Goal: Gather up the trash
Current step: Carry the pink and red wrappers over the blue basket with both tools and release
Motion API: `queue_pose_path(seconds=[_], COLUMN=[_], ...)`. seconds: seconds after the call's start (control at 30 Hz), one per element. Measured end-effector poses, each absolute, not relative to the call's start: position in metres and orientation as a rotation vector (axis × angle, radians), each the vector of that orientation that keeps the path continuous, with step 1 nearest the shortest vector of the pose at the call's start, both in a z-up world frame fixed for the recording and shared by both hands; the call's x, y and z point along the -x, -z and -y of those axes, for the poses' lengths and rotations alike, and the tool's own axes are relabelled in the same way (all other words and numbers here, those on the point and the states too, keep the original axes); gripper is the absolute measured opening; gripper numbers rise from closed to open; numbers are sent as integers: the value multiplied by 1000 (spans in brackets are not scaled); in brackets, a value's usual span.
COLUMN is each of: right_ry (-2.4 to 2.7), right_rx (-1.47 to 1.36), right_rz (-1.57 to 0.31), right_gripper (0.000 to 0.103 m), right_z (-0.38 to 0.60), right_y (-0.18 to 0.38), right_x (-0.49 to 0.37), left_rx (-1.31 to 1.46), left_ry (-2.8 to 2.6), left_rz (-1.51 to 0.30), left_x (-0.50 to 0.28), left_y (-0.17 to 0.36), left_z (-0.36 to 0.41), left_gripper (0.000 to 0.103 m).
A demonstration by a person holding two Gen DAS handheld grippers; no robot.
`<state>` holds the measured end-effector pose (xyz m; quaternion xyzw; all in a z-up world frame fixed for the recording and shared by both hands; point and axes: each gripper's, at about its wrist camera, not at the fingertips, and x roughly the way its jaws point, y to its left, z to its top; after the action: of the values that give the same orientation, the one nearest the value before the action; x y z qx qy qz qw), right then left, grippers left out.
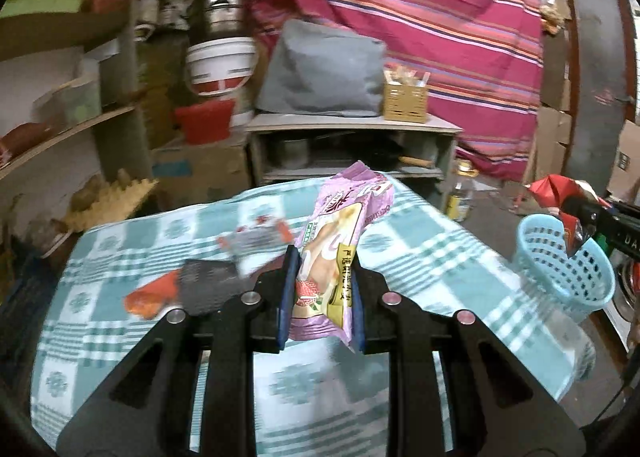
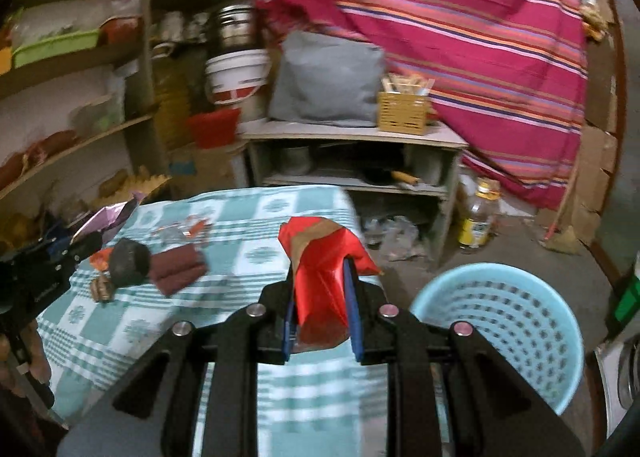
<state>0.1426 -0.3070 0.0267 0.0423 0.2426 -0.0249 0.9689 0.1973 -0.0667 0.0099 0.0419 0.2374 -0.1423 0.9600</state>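
Purple snack wrapper (image 1: 340,253) long axis upright, pinched by left gripper (image 1: 322,285) | red wrapper (image 2: 320,277) upright, pinched by right gripper (image 2: 320,297) beside blue basket (image 2: 500,321) | both tilted down

A striped cloth (image 1: 420,17) is hanging behind a low cabinet (image 1: 352,149). Shelves (image 1: 68,97) are standing left; the floor (image 2: 520,249) is lying bare.

The left tongs (image 1: 320,289) fill the lower centre of their own view, blue pads clamped on a purple wrapper (image 1: 340,253). The right tongs (image 2: 322,297), likewise lower centre, pinch a red wrapper (image 2: 320,289).
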Motion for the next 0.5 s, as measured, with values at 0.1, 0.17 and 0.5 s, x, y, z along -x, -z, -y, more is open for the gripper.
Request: queue_pose_path(seconds=[0.1, 0.17, 0.5], right_ry=[92, 127, 260], right_rx=[-104, -118, -207], right_rz=[-486, -481, -490], right_gripper=[21, 21, 21], right_z=[336, 358, 455], right_y=[-25, -24, -8], right_x=[-130, -122, -92], left_rx=[-88, -93, -142], left_ry=[331, 367, 515], left_rz=[-482, -486, -481], left_x=[-199, -201, -194], left_y=[-9, -8, 1], left_z=[94, 116, 222], left_gripper=[22, 22, 22])
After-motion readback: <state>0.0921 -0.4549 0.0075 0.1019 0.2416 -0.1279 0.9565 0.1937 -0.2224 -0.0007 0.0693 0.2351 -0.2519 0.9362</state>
